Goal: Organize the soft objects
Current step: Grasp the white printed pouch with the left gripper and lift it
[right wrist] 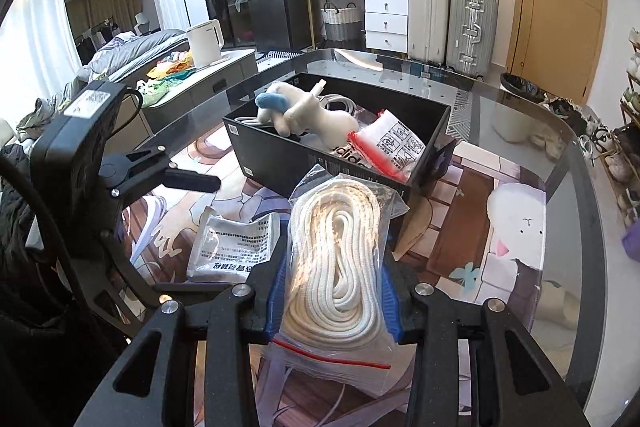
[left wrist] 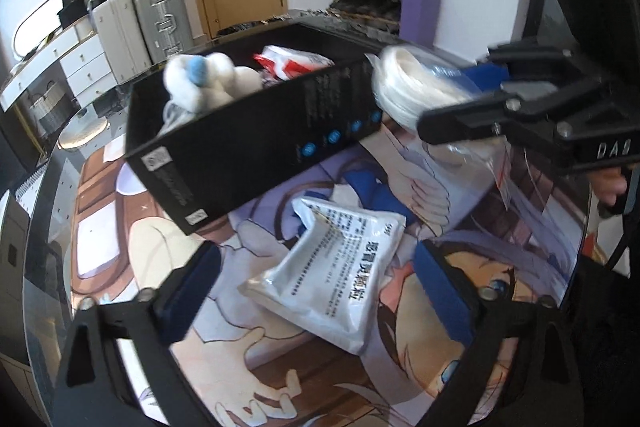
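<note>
One rope bag [right wrist: 336,259] (clamped, right gripper [right wrist: 334,291]); one pouch [left wrist: 332,267].

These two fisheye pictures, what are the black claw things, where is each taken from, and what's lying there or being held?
They are hand-held two-finger grippers, one in each of a person's hands, each with a camera looking along its fingers. In the right wrist view, the right gripper is shut on a clear zip bag of coiled white rope. In the left wrist view, the left gripper stands open around a flat white printed pouch lying on the illustrated mat. Behind sits an open black cardboard box holding a white plush toy and a red-and-white bag.
</note>
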A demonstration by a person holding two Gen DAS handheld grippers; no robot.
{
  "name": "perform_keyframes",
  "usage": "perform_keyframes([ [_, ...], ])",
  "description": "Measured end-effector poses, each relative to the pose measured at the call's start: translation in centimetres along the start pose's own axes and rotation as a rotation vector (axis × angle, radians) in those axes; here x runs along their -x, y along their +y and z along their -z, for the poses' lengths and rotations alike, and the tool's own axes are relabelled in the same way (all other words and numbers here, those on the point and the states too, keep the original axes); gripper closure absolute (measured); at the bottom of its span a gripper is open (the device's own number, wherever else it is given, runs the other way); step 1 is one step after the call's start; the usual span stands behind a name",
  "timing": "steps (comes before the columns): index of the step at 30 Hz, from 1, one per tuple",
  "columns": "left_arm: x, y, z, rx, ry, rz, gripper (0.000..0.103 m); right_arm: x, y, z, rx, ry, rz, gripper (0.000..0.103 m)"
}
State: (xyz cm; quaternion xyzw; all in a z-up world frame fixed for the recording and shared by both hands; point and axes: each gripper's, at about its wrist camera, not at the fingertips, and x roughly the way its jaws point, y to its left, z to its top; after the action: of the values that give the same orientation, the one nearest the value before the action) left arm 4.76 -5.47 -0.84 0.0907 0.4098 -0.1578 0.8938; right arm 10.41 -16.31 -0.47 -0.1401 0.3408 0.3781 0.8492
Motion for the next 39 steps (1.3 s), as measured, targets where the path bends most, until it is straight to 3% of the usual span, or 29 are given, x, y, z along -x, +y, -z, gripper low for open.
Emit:
perform_keyframes([
  [16,0.1,-1.0,0.3,-0.039,0.014,0.044,0.048,-0.1,0.0,0.0,0.002,0.002,0.002,0.063],
  [31,1.8,0.3,0.6,-0.014,-0.033,0.096,0.052,1.2,-0.3,-0.2,-0.005,-0.037,0.014,0.063],
  [39,4.4,1.8,-0.1,0.042,-0.129,0.082,0.052,3.1,-0.6,-0.6,-0.028,-0.149,0.009,0.063],
])
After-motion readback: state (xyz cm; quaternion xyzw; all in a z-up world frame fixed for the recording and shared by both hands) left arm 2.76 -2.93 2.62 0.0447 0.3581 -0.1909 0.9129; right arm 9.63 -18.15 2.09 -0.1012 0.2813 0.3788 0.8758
